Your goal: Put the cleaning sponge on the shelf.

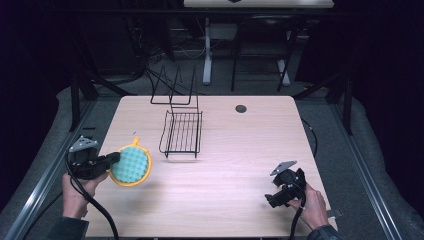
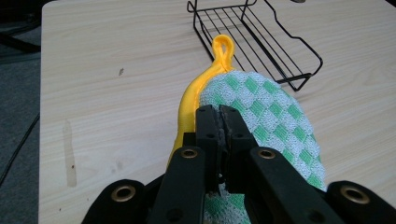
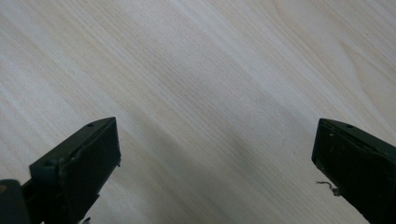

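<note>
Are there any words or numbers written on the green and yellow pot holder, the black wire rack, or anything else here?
None: no words, numbers or signs can be read anywhere.
Pot holder, clamped in the left gripper: a green and white check and a yellow rim, no label.
Wire rack: bare black wire.
Table: plain wood grain, with a dark round spot that carries no writing.
Right gripper: plain black jaws.

The tabletop (image 1: pixel 235 165) was pale wood-grain laminate with rounded corners and a dark round grommet (image 1: pixel 241 108) near its far edge. Grey carpet (image 1: pixel 360 165) surrounded it. Beyond the far edge the room was dark — a white desk leg (image 1: pixel 207 55) and loose cables (image 1: pixel 150 75) stood there.
</note>
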Tool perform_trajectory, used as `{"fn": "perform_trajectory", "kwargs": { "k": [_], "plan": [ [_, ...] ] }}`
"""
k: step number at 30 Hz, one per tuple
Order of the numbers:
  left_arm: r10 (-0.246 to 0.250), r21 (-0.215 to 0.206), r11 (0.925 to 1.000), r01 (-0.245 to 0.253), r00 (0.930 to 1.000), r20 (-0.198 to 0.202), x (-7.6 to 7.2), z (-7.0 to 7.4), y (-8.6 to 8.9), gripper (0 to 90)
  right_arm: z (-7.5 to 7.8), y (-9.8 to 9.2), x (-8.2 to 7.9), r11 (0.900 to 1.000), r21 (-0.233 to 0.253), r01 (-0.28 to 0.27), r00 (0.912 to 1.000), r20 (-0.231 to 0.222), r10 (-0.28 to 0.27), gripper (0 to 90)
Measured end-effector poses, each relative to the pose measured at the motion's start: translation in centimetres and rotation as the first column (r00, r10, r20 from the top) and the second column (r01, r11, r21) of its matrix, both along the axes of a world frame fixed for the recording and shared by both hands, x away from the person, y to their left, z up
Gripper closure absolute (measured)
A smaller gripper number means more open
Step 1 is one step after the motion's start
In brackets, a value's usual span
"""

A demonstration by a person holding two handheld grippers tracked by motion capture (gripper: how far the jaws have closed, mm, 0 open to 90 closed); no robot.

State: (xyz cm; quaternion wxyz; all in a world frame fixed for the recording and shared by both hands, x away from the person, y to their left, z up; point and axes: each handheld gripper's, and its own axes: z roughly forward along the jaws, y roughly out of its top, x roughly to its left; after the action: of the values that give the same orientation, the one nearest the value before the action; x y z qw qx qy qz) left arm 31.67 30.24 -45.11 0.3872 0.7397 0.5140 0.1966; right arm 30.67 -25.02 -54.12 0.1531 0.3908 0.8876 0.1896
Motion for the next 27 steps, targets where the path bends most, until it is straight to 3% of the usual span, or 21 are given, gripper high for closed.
{"fn": "perform_trajectory", "kwargs": {
  "k": [11,27],
  "plan": [
    [-0.018,-0.016,0.9997,0.019,0.9997,0.015,1.8,0.3,-1.1,87.8,-0.1,0.0,0.0,1.000,-0.003,0.002,0.9999,-0.016,-0.002,0.4],
    [-0.039,-0.006,0.9992,0.039,0.9990,0.021,3.5,0.3,-2.9,87.9,-0.1,0.0,0.0,1.000,-0.013,0.001,0.9999,-0.012,-0.001,0.6]
  ]
}}
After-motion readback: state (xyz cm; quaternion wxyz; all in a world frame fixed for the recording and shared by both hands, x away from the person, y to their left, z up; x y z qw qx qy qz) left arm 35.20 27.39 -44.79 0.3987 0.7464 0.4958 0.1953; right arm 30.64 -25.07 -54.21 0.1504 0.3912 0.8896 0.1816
